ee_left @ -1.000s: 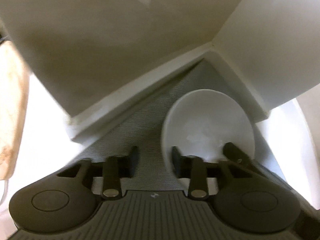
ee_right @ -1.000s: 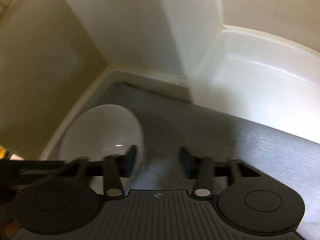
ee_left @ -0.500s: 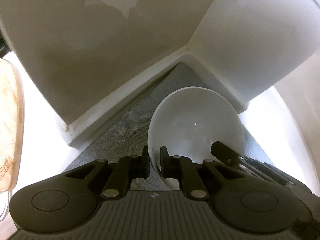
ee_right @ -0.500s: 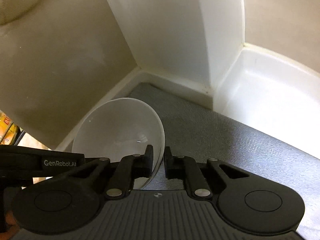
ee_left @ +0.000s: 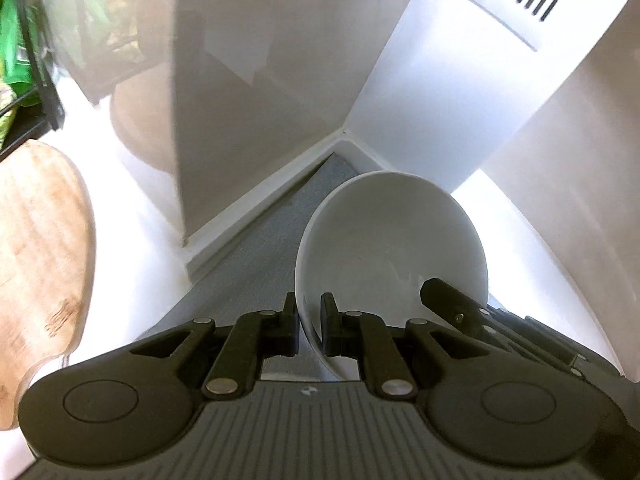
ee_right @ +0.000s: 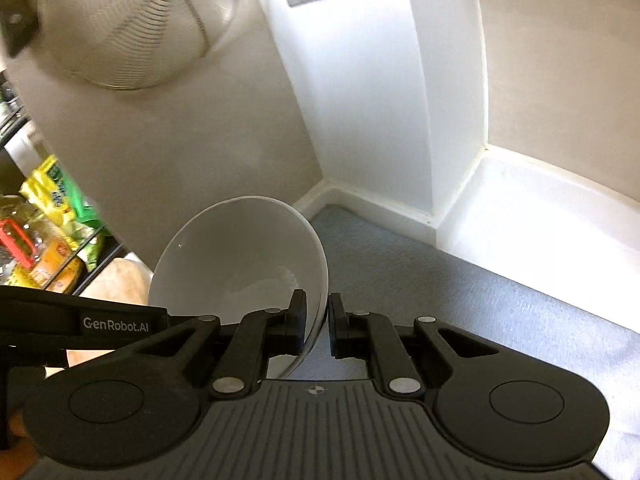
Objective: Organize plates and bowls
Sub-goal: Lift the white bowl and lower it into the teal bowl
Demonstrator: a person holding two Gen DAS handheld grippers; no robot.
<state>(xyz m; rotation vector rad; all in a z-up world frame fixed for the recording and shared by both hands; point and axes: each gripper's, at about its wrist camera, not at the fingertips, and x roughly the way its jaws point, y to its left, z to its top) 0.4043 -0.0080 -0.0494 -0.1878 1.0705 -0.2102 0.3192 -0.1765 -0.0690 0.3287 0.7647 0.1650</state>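
A white bowl (ee_left: 392, 248) is held between both grippers above a grey mat (ee_left: 256, 256) in a white corner. My left gripper (ee_left: 309, 324) is shut on the bowl's left rim. My right gripper (ee_right: 317, 322) is shut on the bowl's (ee_right: 240, 256) right rim. The tip of the right gripper shows at the bowl's far side in the left wrist view (ee_left: 448, 300). The left gripper's body crosses the left of the right wrist view (ee_right: 80, 322).
A wooden board (ee_left: 36, 248) lies left on the white counter. A wire mesh basket (ee_right: 132, 20) hangs up on the wall. Shelves with coloured packets (ee_right: 44, 240) stand at the left. White walls close the corner behind the mat (ee_right: 460, 300).
Both grippers closed on the bowl's rim and lifted it up and back from the corner. The view now takes in the basket, board and shelves.
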